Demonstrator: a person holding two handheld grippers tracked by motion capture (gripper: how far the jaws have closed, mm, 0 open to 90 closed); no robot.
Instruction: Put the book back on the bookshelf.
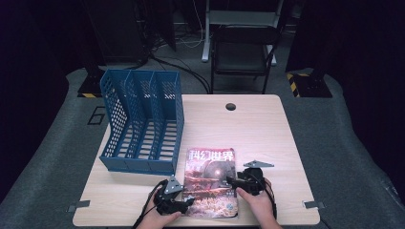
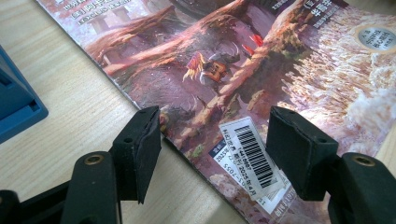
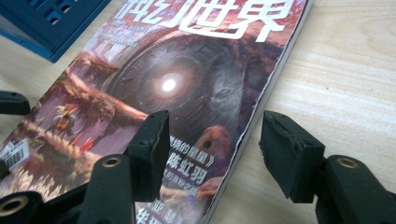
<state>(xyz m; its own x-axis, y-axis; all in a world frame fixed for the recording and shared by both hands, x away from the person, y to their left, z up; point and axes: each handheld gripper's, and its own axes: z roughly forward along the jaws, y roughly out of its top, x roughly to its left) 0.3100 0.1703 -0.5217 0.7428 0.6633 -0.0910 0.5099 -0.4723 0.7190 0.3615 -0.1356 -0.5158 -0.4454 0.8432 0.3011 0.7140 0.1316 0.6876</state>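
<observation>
A magazine (image 1: 210,183) with a reddish cover and white title lies flat on the wooden table (image 1: 267,138), near its front edge. My left gripper (image 1: 187,201) is at the magazine's left edge. In the left gripper view the magazine (image 2: 224,60) shows a barcode label (image 2: 250,158), and the left gripper (image 2: 215,123) stands open with that edge between its jaws, pads apart from it. My right gripper (image 1: 231,181) is at the magazine's right side. In the right gripper view it (image 3: 217,126) is open astride the page edge of the magazine (image 3: 187,84).
A blue three-slot file rack (image 1: 143,124) stands at the table's left, just behind the magazine; its corner (image 2: 14,107) and base (image 3: 46,18) show in the gripper views. A cable hole (image 1: 230,106) sits at the table's far edge. A dark chair (image 1: 243,52) stands beyond.
</observation>
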